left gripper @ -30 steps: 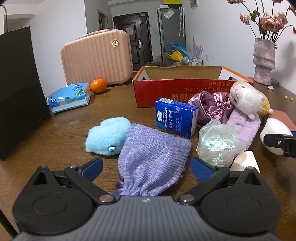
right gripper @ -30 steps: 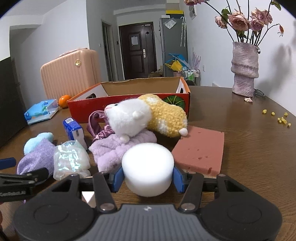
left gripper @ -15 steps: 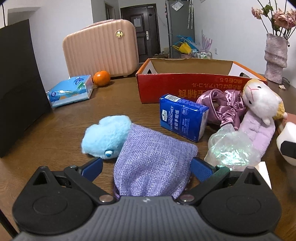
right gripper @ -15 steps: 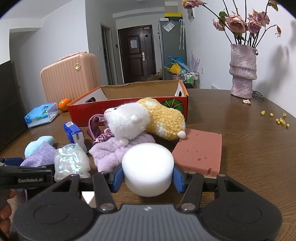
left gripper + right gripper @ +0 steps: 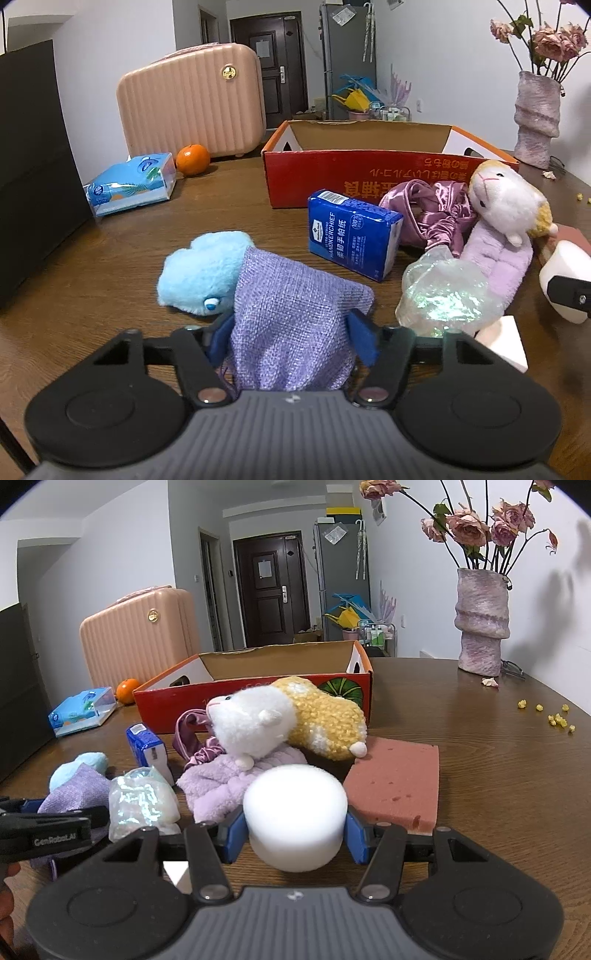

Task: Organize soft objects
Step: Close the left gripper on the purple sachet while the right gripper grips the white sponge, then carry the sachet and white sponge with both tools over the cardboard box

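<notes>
Since the frames a second ago, the left gripper [image 5: 290, 338] has gone from jaws spread wide on either side of the purple pouch [image 5: 291, 317] to jaws closing in on it; the blue pads now press into the cloth on both sides and the pouch bunches between them. The right gripper [image 5: 293, 830] is unchanged: its jaws are clamped on the white foam puck [image 5: 295, 814], as before, and the puck sits in the same spot.

The purple pouch is a coarse-weave cloth bag, lying flat on the table [image 5: 110, 258] near its front edge, its closed end toward the red box [image 5: 369, 173] and its gathered mouth under the gripper body. Its left edge overlaps a light blue plush toy [image 5: 203, 273].

The foam puck is a short, smooth white cylinder, held just above the table's front area, with a pink sponge block [image 5: 395, 782] just beside it to the right and a lilac fleece cloth [image 5: 225, 786] behind it to the left.

A white and yellow plush animal [image 5: 284, 720] lies on the fleece cloth, in front of the open red box. A blue handkerchief pack [image 5: 352, 240] stands between the pouch and the box. A crinkled clear bag [image 5: 443, 295] lies right of the pouch.
</notes>
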